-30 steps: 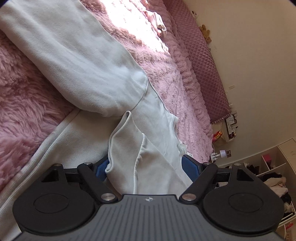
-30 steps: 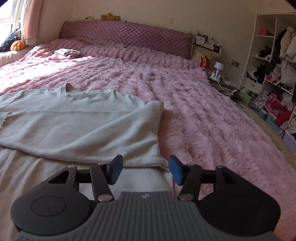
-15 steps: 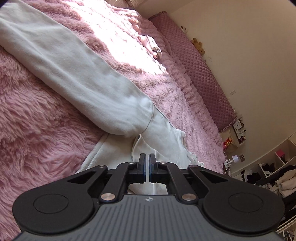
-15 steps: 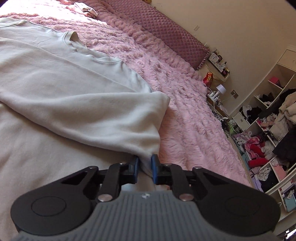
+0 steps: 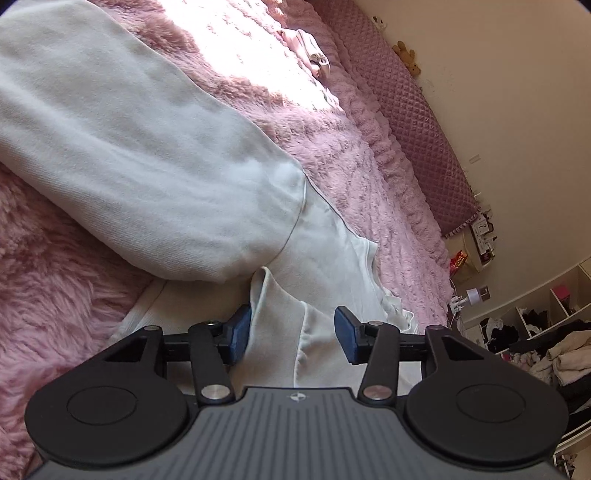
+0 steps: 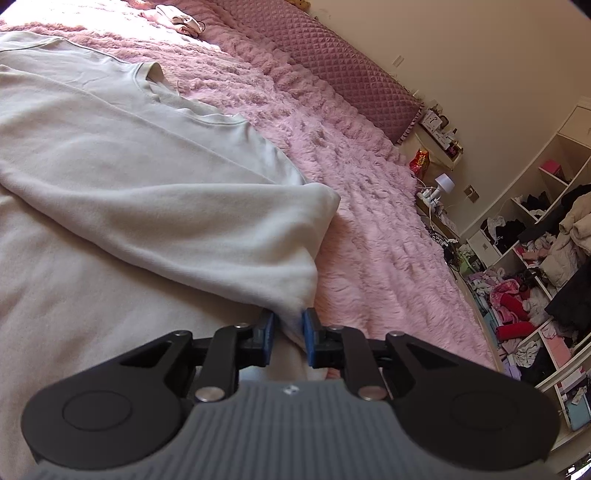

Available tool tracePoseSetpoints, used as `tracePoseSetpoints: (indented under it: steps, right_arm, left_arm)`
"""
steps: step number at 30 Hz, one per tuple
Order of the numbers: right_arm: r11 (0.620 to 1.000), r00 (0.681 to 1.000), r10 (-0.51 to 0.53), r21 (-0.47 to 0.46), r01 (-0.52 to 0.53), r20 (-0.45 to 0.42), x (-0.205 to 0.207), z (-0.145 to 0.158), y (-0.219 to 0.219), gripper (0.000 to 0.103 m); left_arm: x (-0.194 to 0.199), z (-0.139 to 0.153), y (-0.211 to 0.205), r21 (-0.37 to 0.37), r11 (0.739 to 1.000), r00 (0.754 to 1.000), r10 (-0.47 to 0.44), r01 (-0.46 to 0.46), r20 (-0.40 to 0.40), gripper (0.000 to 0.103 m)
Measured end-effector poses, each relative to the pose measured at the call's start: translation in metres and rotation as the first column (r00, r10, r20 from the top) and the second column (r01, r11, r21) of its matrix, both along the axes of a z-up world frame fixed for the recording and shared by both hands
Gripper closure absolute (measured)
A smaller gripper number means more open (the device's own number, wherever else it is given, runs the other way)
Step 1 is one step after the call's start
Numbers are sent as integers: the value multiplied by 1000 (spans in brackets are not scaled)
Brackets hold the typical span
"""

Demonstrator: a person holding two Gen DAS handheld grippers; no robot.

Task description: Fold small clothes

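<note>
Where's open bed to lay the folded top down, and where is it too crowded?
Bare pink blanket runs right of the sweatshirt, between its folded sleeve and the bed's edge, and up to the headboard. Crowded: the shelves, the nightstand, and the small clothes near the headboard.

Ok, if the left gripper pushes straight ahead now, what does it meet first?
The left gripper, jaws open, would likely meet the raised fold of the sweatshirt between its fingers first, then the sleeve beyond it; depth is unclear.
</note>
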State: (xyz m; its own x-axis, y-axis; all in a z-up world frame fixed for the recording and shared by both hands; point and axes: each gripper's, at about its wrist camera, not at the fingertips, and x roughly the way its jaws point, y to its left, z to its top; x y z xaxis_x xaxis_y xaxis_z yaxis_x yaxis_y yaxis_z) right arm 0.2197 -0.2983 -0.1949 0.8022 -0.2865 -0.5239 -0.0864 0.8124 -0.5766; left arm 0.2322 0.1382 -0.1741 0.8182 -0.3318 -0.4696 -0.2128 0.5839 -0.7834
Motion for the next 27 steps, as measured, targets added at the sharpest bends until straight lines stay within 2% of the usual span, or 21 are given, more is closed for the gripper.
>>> tracePoseSetpoints:
  steps: [1,2,6,9,11,14,16,18,19,20,22,25,26,27]
  right_arm:
    - [1000,1000,0,1,0,-3,1,0,0,94]
    - [1000,1000,1,0,-1,-8,1,-1,0,94]
    - [1000,1000,6,2,-6,-2,1,0,-1,101]
    - [1000,1000,1,13,-1,23,-3,4,-3,103]
    - [1000,999,-6,20,5,38,-7,6,-5,103]
    - [1000,999,-20,12,20,38,-12,4,-6,103]
    - [999,999,-35,18,35,4,-10,-1,-9,103]
    - [999,999,-50,21,50,-13,-10,-3,-13,103]
    - [998,998,-58,18,58,-18,-10,-3,-14,103]
    - [998,998,-64,17,64,-19,-10,-2,-15,103]
    - [997,997,-72,15,72,-16,-15,3,-16,103]
    - [997,998,-60,38,60,-3,-27,16,-7,100]
    - [997,999,-45,66,44,4,-34,23,0,98]
    - [995,1000,-25,95,24,12,-39,29,6,97]
  left_arm:
    - [5,1,-2,11,1000,1000,-17,17,6,79]
    - [8,3,-3,28,999,999,-31,31,9,98]
    - [-8,20,-5,55,998,996,2,-7,89,100]
    - [-33,30,1,22,997,987,73,-77,146,100]
    - [-45,27,2,37,993,985,108,-115,137,100]
    - [-40,2,4,32,996,996,85,-86,25,100]
    - [-34,-13,5,45,996,997,75,-73,-36,98]
    - [-36,-16,10,20,996,996,82,-82,-22,94]
    - [-37,-12,12,19,996,996,90,-89,-20,87]
    - [-39,-8,13,19,996,996,88,-88,-12,84]
    - [-50,5,18,30,994,995,101,-102,17,64]
    - [-72,23,27,54,994,994,97,-100,59,54]
    - [-79,27,31,57,993,993,96,-99,65,53]
    - [-89,32,36,67,993,993,96,-101,72,47]
